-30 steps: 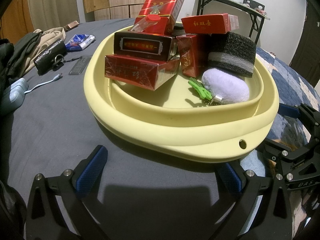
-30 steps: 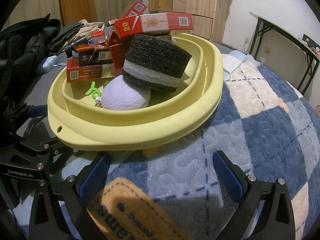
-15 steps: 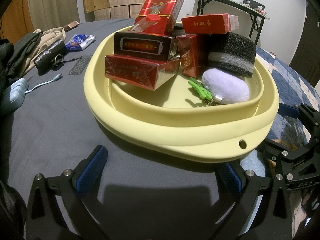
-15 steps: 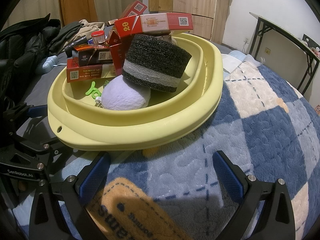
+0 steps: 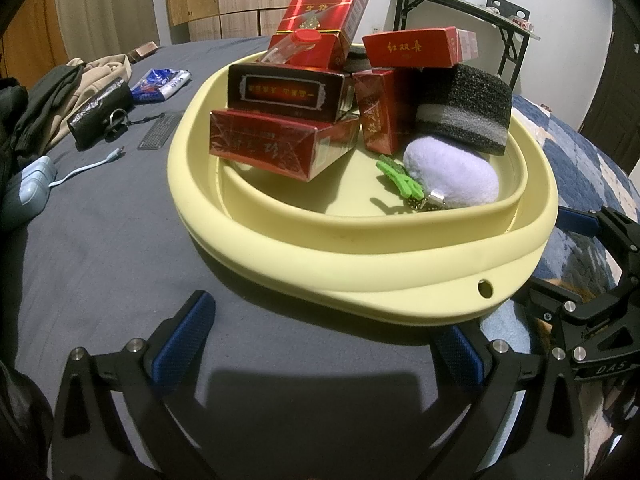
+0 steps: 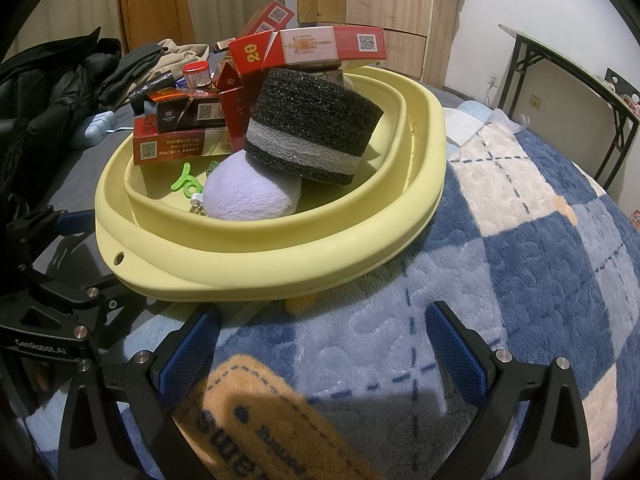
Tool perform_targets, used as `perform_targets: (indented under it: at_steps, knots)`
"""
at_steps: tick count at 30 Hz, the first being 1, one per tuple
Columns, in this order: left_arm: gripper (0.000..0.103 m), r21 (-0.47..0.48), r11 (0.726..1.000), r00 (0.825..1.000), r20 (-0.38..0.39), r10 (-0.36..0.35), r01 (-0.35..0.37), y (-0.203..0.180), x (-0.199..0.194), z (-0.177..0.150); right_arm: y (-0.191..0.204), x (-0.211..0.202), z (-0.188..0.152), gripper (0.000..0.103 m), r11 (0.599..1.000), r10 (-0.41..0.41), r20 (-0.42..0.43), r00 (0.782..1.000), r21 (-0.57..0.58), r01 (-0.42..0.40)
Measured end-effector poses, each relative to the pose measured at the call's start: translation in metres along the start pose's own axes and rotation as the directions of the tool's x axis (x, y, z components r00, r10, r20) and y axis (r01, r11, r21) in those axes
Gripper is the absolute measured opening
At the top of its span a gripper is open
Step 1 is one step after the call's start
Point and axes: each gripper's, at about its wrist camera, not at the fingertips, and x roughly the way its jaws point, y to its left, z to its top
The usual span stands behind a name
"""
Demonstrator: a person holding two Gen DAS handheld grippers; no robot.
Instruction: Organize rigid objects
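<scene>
Left claw point(image 5: 320, 344): mine, spread wide, holding nothing, low over the grey sheet point(image 5: 100, 248) just short of the basin point(image 5: 360, 264).

Basin, yellow, on the bed, straddling grey sheet and checked blanket point(image 6: 540, 264). Contents, left to right in the left view:
- Flat red box point(image 5: 280, 144) at the bottom, dark box point(image 5: 288, 92) on it, vial point(image 5: 296, 42) leaning above, tall box point(image 5: 324, 20) behind.
- Upright box point(image 5: 380, 116); top box point(image 5: 416, 46) bridging across it.
- Green clip point(image 5: 400, 178), plush point(image 5: 452, 174), foam block point(image 5: 464, 110) tilted against the wall.

Right claw point(image 6: 322, 344): spread wide, empty, over the blanket at the basin's near rim.

Risks, as I judge them:
- The boxes are stacked loosely; pulling a lower one would likely topple those above over the rim.
- The top box looks barely supported; a nudge of the foam could drop it.
- The soft bed gives; pressing on the rim could tip the basin.

Against the earlier frames: no difference I can find in either view; both claws and all contents sit as they did.
</scene>
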Motion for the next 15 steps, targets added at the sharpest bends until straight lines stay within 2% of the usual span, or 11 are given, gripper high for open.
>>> perform_targets:
  at_steps: [15]
  knots:
    - [0.103,-0.002,1.000,1.000,0.000,-0.002,0.002,0.0016,0.0007,-0.0008,0.0000,-0.0001,0.0000,0.103,1.000,0.000,0.000,1.000,0.000,0.000]
